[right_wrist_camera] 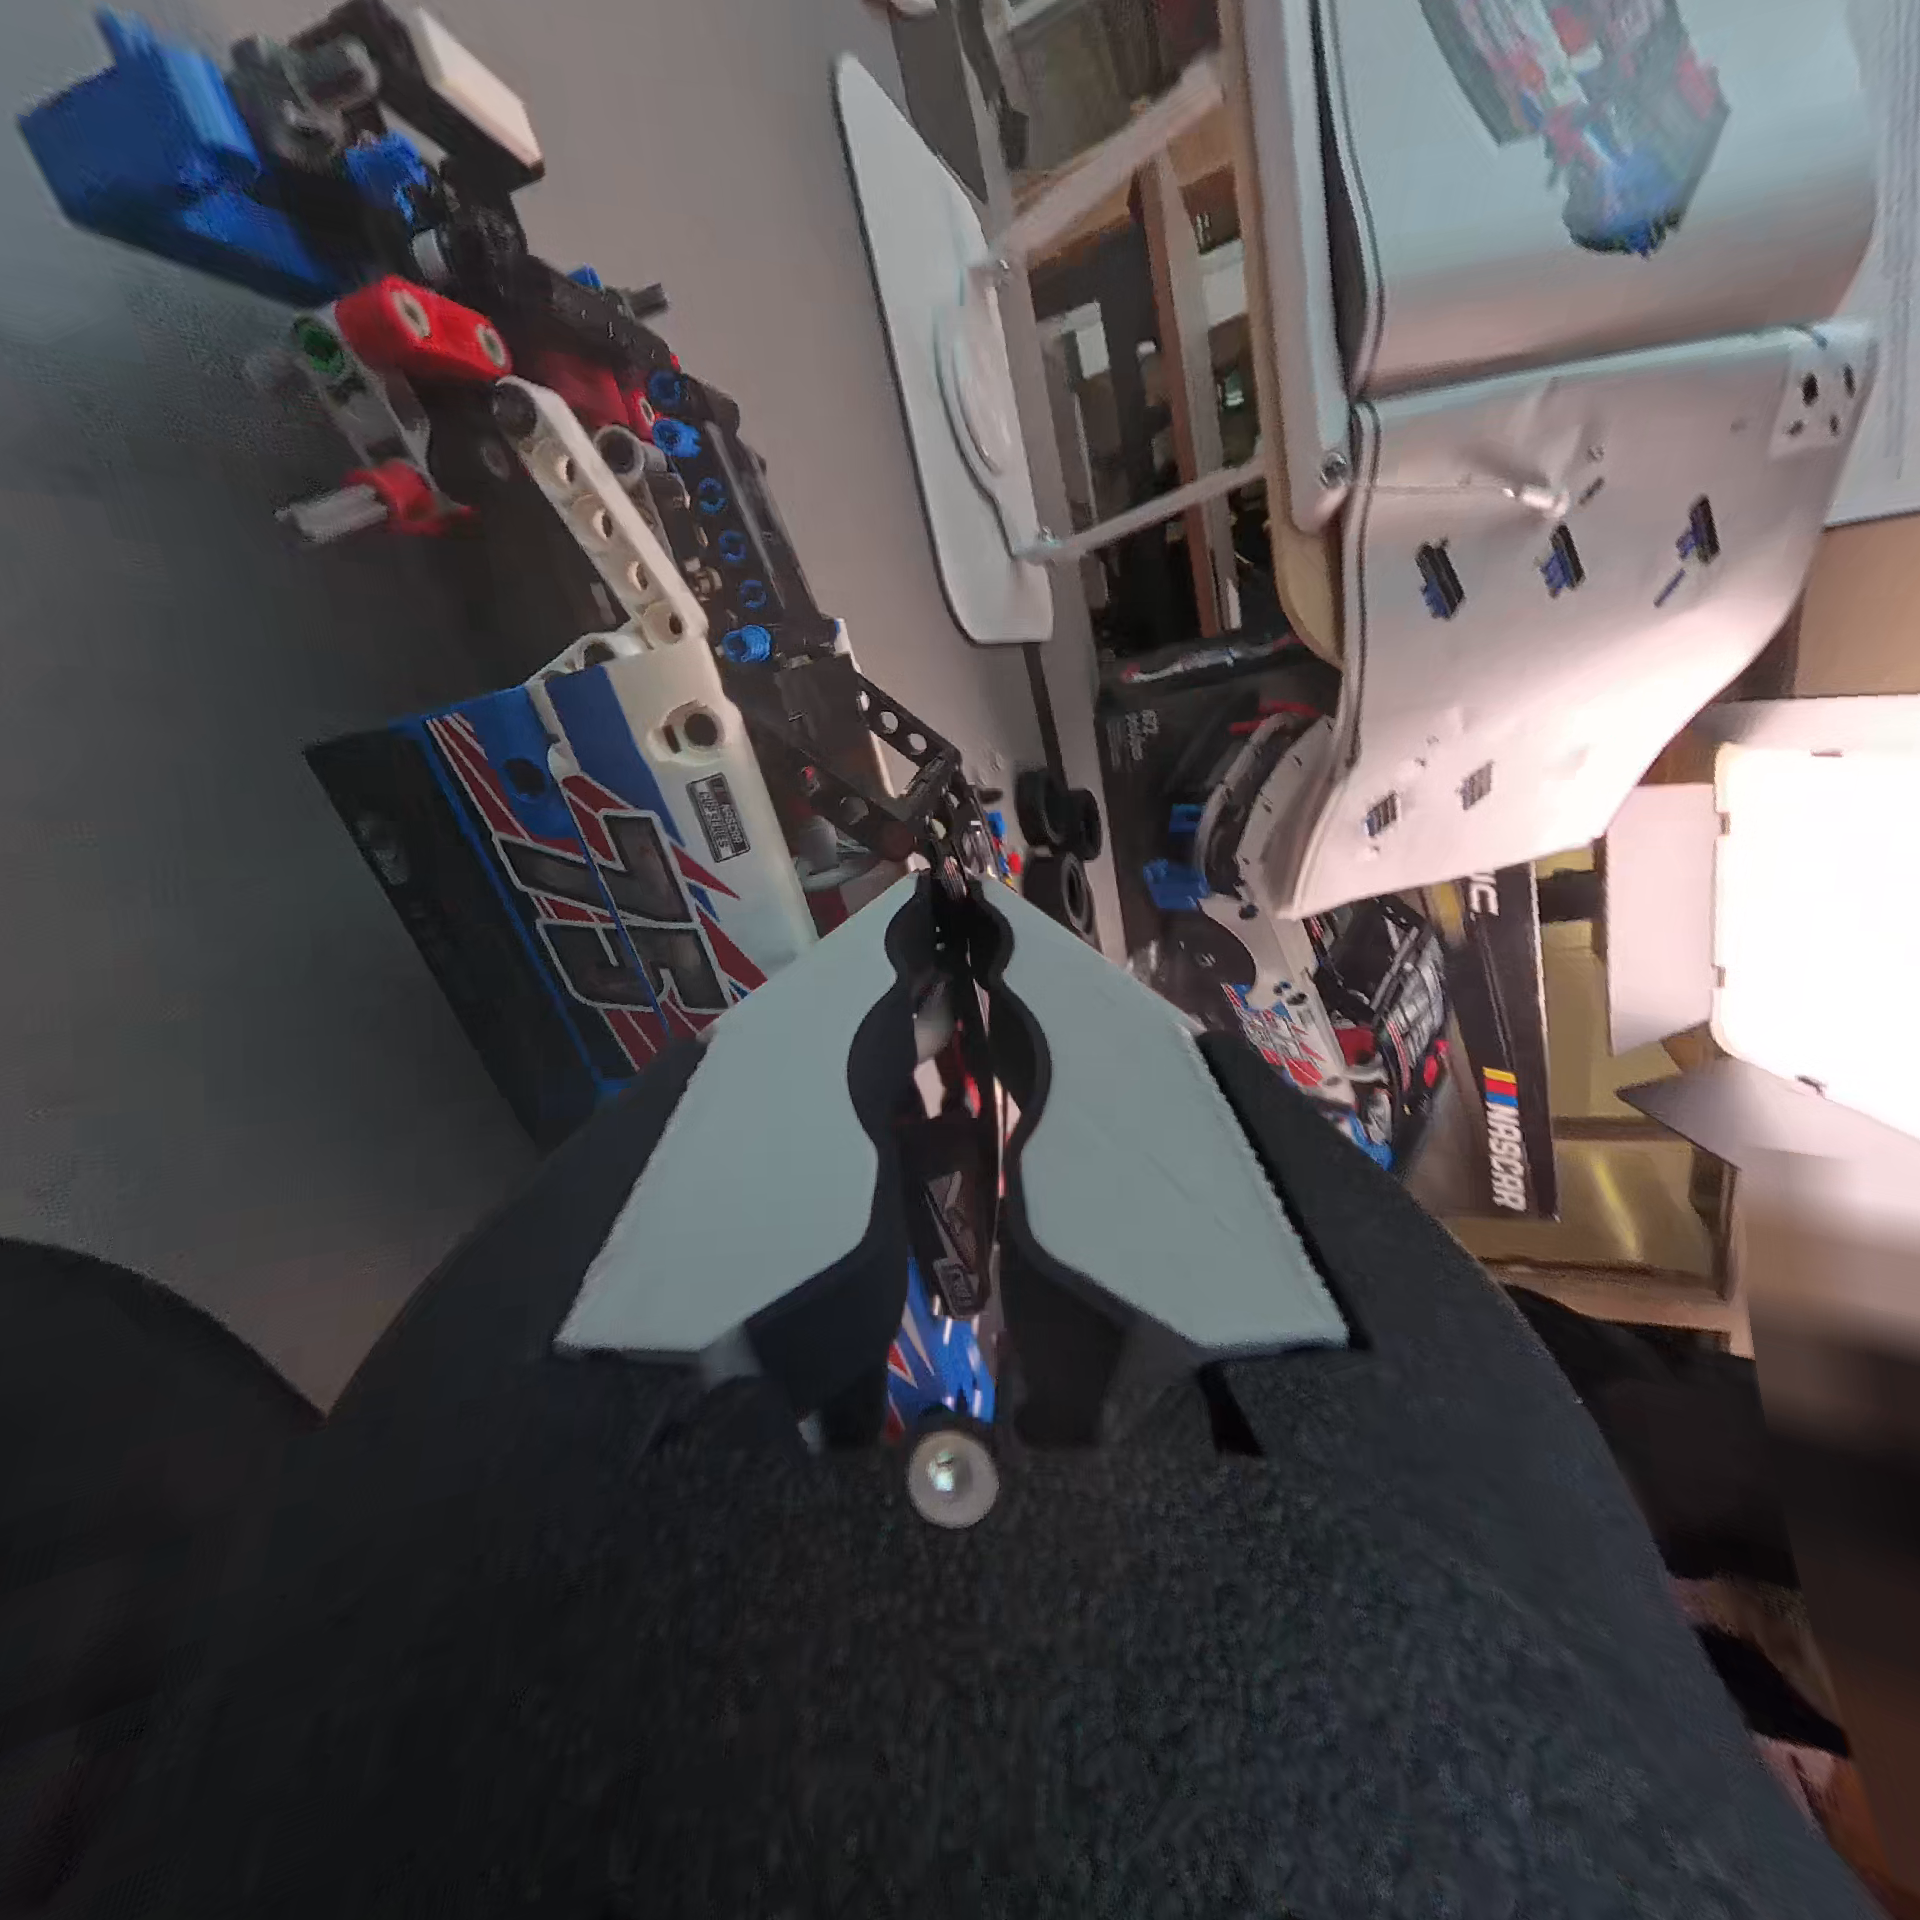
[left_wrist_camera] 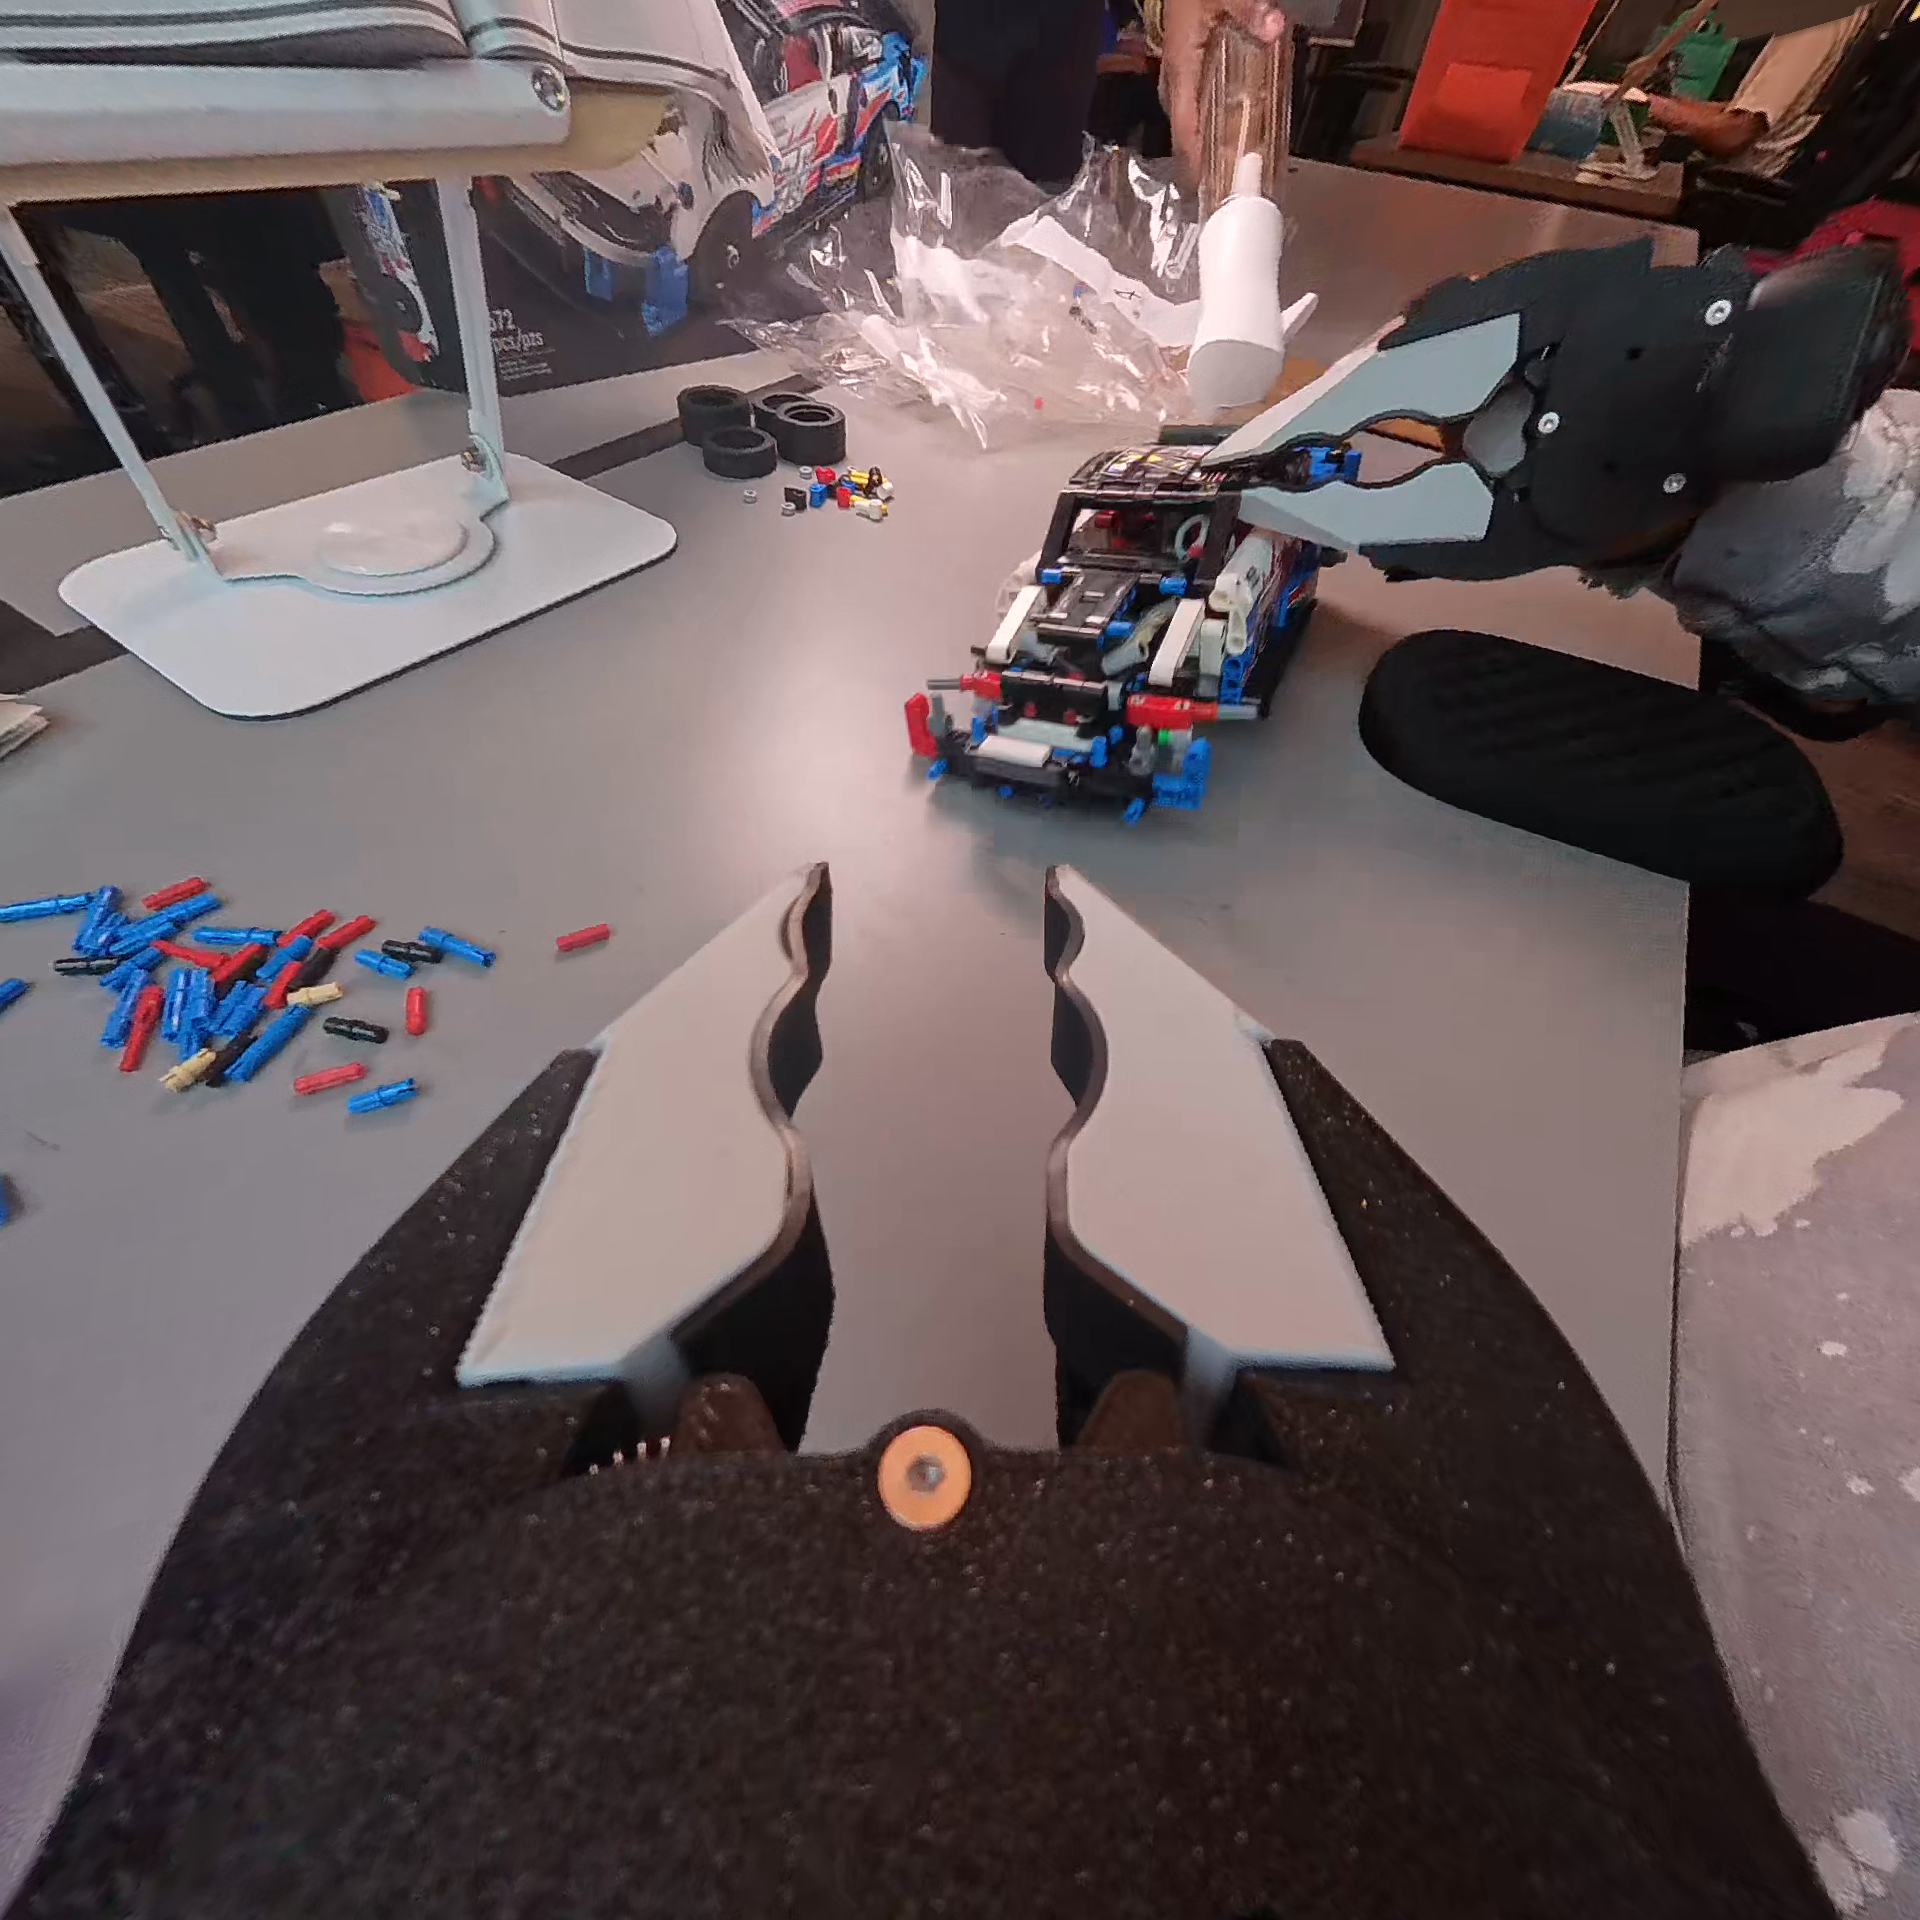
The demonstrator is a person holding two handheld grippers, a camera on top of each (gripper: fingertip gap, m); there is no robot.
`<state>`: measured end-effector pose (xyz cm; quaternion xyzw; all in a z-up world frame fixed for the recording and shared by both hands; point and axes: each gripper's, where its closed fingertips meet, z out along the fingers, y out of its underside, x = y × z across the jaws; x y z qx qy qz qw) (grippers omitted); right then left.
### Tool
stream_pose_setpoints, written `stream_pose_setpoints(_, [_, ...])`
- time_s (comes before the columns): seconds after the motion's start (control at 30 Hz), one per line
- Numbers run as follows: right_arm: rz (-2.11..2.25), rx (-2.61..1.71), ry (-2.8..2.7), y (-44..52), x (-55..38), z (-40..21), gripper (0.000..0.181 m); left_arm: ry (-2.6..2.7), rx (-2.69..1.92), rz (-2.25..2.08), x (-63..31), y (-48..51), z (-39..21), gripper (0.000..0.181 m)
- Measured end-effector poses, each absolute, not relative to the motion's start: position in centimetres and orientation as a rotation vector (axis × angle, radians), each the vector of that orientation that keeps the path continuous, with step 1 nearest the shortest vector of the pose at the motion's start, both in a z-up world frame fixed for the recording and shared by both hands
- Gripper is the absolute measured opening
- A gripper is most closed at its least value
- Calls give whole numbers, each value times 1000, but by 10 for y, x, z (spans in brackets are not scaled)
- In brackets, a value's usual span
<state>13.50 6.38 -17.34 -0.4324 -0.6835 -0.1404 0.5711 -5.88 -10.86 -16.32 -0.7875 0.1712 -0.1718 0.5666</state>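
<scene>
A part-built brick race car [left_wrist_camera: 1122, 634] in black, white, blue and red stands on the grey table [left_wrist_camera: 727, 727]. My right gripper [left_wrist_camera: 1262, 468] comes in from the right and is shut on the car's black roof panel [left_wrist_camera: 1153, 462]. In the right wrist view the right gripper [right_wrist_camera: 951, 899] pinches that thin black panel [right_wrist_camera: 956, 1164] between its fingers, with the car's side [right_wrist_camera: 582, 831] close on the left. My left gripper [left_wrist_camera: 935, 894] is open and empty, low over the table in front of the car.
A pile of blue, red and black pins [left_wrist_camera: 208, 987] lies at the left. Black tyres [left_wrist_camera: 764, 421] and small parts [left_wrist_camera: 842, 488] lie farther back. A white stand [left_wrist_camera: 364, 571], clear plastic bags [left_wrist_camera: 987, 312], a white bottle [left_wrist_camera: 1242, 301] and a black chair pad [left_wrist_camera: 1590, 748] surround the car. My right fingertips sit around 25 centimeters from my left ones.
</scene>
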Motion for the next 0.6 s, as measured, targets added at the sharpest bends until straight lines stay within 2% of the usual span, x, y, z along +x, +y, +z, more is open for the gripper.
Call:
stream_pose_setpoints(0.17, [-195,-1063,-1651,28,92,-195,13,450,-1875,-401,-47,-101,-172,40])
stream_pose_setpoints(0.33, [-53,-1118,-1595,18,85,-187,25,434,-1875,-410,-49,-99,-175,40])
stream_pose_setpoints(0.4, [88,-1137,-1567,3,87,-179,36,423,-1874,-408,-50,-98,-176,40])
stream_pose_setpoints(0.6, [448,-1107,-1337,-33,104,-137,36,430,-1861,-386,-49,-95,-175,49])
